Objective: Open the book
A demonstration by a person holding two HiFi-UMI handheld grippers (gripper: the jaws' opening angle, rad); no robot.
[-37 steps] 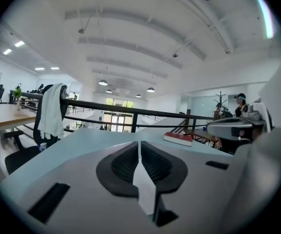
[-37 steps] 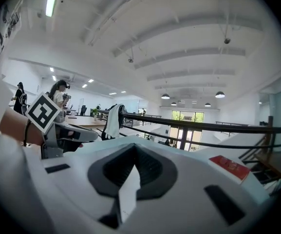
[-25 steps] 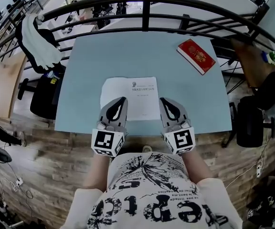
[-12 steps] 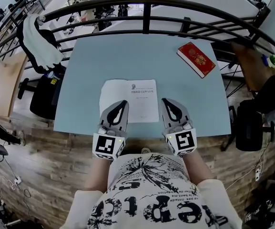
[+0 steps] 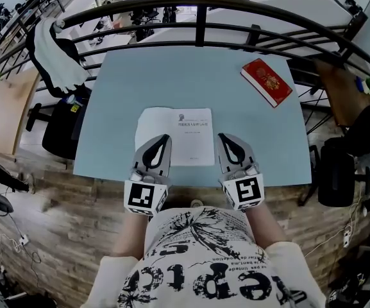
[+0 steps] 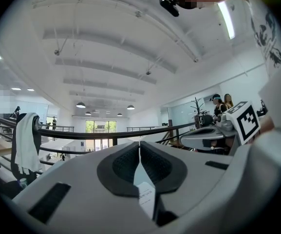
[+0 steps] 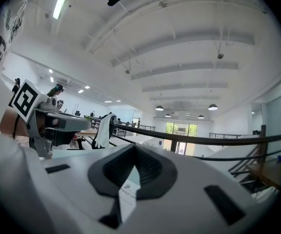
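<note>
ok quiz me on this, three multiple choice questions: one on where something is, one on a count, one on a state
1. Where does the red book lie?
A. near the table's far right corner
B. under the left gripper
C. on the floor

2. How many books are on the table?
A. one
B. two
C. four

3. How do the left gripper's jaws stand?
A. wide apart
B. closed on the red book
C. together, holding nothing

Answers:
1 A: the red book sits by the far right corner of the table.
2 B: only the red book and the white book lie there.
3 C: in its own view the left gripper has its jaws together with nothing between them.
</note>
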